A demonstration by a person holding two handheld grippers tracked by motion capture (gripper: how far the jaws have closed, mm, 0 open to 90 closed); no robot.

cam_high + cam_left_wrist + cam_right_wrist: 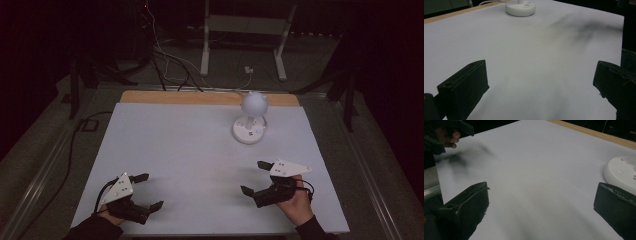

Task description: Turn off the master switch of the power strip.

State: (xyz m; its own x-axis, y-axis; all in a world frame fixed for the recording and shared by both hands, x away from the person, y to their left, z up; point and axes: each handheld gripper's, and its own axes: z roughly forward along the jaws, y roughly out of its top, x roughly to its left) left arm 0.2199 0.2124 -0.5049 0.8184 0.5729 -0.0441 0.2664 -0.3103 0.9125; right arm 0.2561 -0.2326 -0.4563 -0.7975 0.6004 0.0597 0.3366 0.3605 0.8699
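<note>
Left gripper point(149, 191) and right gripper point(255, 176), each held in a hand entering from the near edge, sit low over the white table sheet point(190, 150) with jaws spread wide and nothing between them — both point toward the middle of the sheet. The white desk lamp point(250, 120) stands upright near the far edge, right of centre, well apart from both grippers. Bare sheet lies between grippers and lamp; the right gripper is nearer the sheet's right edge.

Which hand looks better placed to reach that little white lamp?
The right. Its tool sits open on the lamp's side of the table, fairly near its base. The left tool, also open, is across at the near-left corner.
</note>
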